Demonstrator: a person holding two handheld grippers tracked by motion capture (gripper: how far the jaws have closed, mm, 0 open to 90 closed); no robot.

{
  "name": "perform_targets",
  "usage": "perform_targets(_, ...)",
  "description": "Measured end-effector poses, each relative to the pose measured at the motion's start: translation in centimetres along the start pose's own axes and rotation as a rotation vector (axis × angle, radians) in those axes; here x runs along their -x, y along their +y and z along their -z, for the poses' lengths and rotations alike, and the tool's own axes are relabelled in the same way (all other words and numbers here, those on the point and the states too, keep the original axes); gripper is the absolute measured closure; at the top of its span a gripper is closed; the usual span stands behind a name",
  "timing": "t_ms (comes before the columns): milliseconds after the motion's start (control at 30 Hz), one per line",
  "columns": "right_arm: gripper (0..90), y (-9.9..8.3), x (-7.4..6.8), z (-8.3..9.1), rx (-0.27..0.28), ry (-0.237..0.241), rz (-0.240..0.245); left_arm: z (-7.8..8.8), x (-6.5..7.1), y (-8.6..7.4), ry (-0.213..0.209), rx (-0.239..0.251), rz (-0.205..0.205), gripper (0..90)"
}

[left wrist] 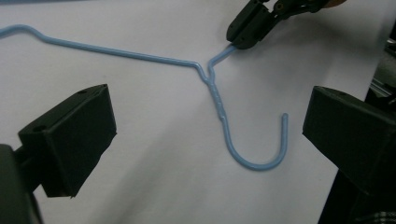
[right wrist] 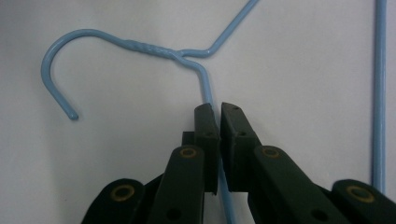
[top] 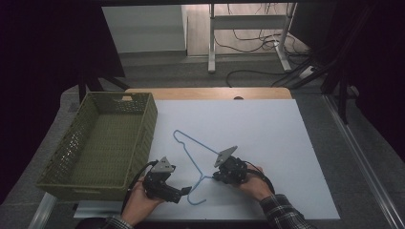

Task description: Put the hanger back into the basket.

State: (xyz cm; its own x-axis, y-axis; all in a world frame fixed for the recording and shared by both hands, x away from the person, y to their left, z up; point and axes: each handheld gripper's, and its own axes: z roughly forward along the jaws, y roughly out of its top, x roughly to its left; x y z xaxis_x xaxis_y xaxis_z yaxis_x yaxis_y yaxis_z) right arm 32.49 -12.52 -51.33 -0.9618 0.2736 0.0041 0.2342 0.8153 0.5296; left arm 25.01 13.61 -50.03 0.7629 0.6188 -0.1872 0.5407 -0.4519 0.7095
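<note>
Presently, findings as observed:

Hanger: a light blue wire hanger (top: 193, 160) lies flat on the white table sheet (top: 267, 138), lower centre of the high view, hook end toward the bottom edge.

Right gripper: right gripper (right wrist: 218, 112) has its jaws together, clamped on the hanger's shoulder wire just beside the twisted neck; in the right gripper view the wire runs between the two pads. In the high view it sits lower centre-right, held in the right hand (top: 255, 183).

Left gripper: left gripper (left wrist: 205, 121) has its jaws wide apart, nothing between the pads; the hook lies on the sheet between and ahead of them, untouched. In the high view it is lower left of centre, in the left hand (top: 141, 202).

Basket: a green woven basket (top: 143, 138) stands at the left, well apart from the hanger.
</note>
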Motion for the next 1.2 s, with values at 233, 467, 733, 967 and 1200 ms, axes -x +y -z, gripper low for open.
perform_targets(233, 86.4, 0.3, -0.2, 0.5, 0.015, -0.011, 0.011, 0.1, 0.2, 0.1, 0.011, -0.017, -0.012, 7.2)
perform_targets(467, 86.5, 0.4, -0.3, 1.3, 0.046, -0.02, 0.009, 0.6, -0.2, 0.0, 0.033, -0.004, 0.011, 11.2)
perform_targets(733, 86.6, 0.5, -0.1, 2.1, 0.076, -0.026, 0.002, 1.8, -0.7, 0.1, 0.054, 0.05, 0.049, 15.7)
perform_targets(967, 86.7, 0.4, 0.1, 3.1, 0.109, -0.037, -0.011, 1.7, -0.6, 0.0, 0.083, 0.035, 0.047, 16.3)
perform_targets(1200, 87.0, 0.3, 0.3, 3.8, 0.134, -0.04, -0.037, 1.3, -0.6, 0.0, 0.088, 0.023, 0.04, 16.9)
